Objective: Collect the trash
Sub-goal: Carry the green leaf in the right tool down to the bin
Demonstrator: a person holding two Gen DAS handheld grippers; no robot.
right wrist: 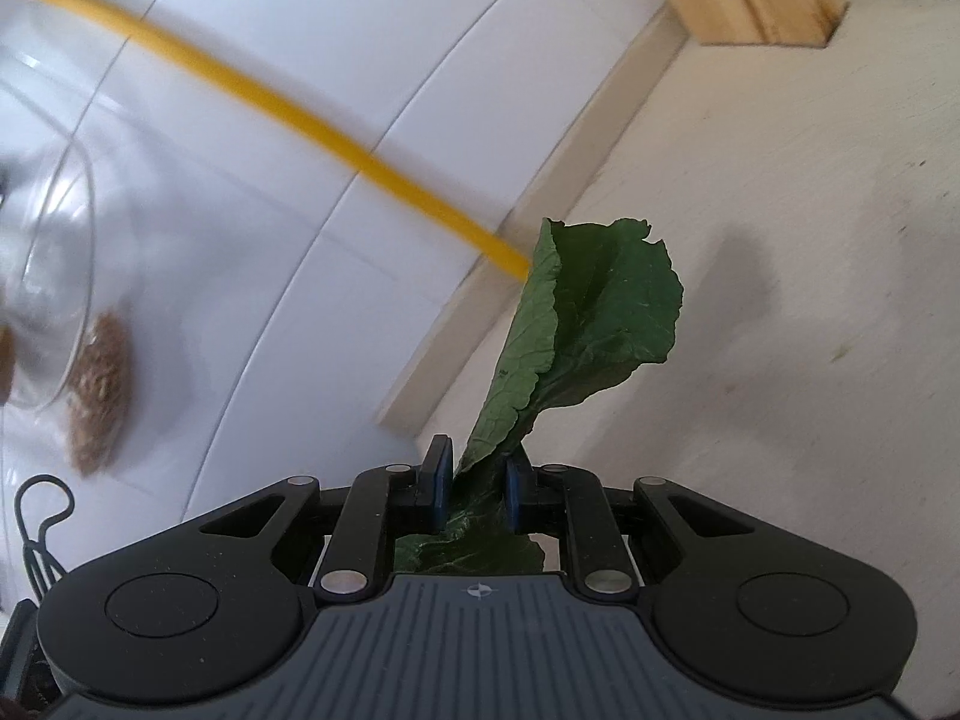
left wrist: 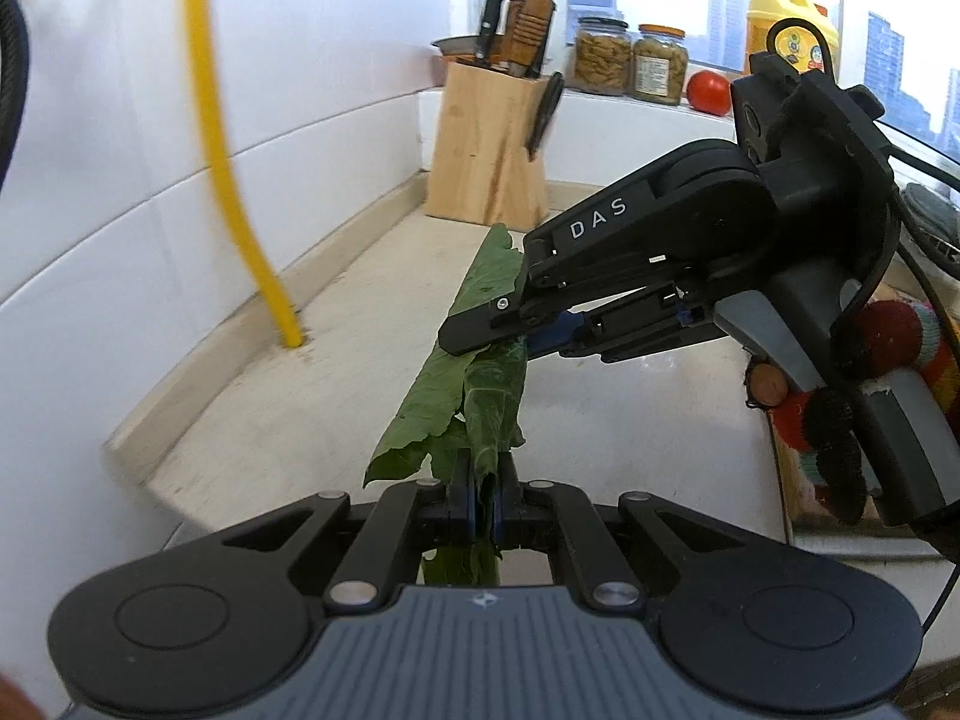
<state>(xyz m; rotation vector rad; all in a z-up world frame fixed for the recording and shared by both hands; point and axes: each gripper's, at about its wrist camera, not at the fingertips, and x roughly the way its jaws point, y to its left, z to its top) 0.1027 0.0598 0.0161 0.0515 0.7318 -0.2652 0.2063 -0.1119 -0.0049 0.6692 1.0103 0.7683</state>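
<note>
Left claw (left wrist: 480, 507) pinching stem end of green leaf (left wrist: 465, 372), pads nearly shut. Right claw (left wrist: 480, 342) gripping same leaf farther up, w/ small gap. Leaf hanging above counter (left wrist: 336, 360), in front of knife block (left wrist: 489, 144). Pickup done; bin not visible, drop-off remaining.

Held over the tabletop (left wrist: 336, 360): leaf (left wrist: 480, 372), near end between left gripper (left wrist: 482, 504) fingers, middle between right gripper (left wrist: 510, 339) fingers. Behind, against the wall, knife block (left wrist: 486, 144); right of it, on the sill, two jars (left wrist: 630, 60) and a tomato (left wrist: 708, 93).
</note>
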